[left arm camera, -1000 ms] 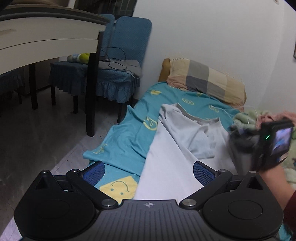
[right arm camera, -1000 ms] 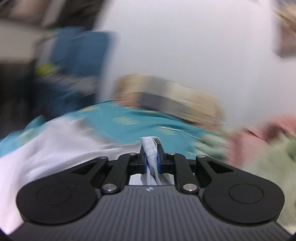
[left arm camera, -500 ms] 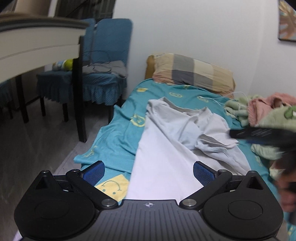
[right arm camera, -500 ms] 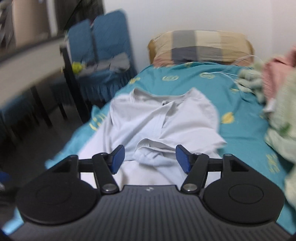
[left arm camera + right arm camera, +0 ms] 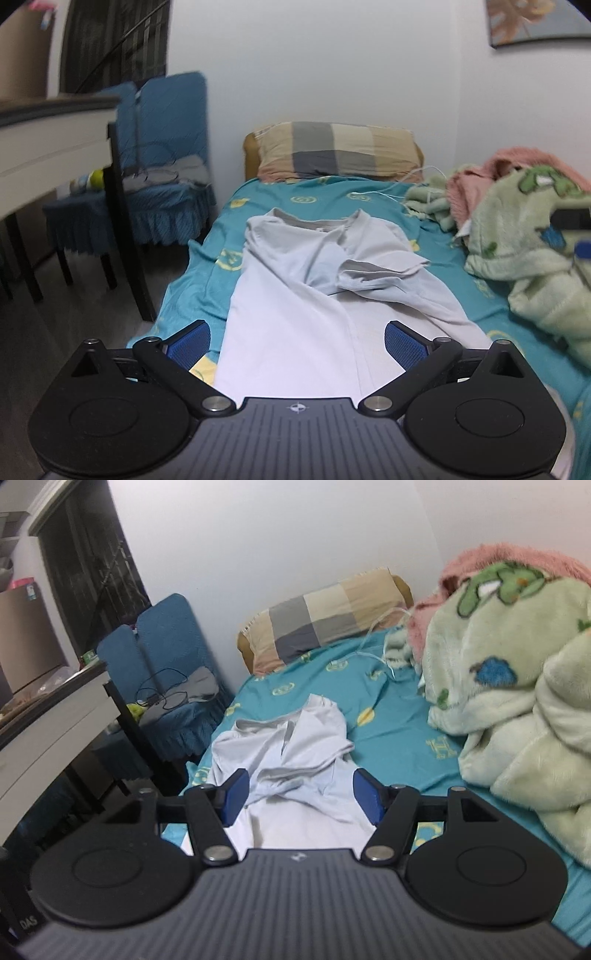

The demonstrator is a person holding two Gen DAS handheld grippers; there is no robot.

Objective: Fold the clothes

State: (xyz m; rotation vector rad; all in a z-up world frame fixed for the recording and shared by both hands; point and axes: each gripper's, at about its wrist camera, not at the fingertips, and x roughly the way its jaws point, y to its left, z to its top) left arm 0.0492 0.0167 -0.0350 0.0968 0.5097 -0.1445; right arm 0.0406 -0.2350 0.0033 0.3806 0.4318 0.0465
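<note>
A pale grey-white T-shirt lies lengthwise on the teal bedsheet, collar toward the pillow, its right sleeve folded in across the chest. My left gripper is open above the shirt's lower half, nothing between its blue pads. The right wrist view shows the same shirt with the folded sleeve lying rumpled on it. My right gripper hovers open above that part, holding nothing. A blurred dark part of the right gripper shows at the right edge of the left wrist view.
A checked pillow lies at the head of the bed. Green and pink fleece blankets are heaped along the right side. A white cable trails over the sheet. Left of the bed stand blue chairs and a white table.
The right gripper was shut on the shirt's sleeve a second ago; it let go, opened and drew back. The sleeve now lies folded across the chest. The left gripper swung rightward, staying open.
</note>
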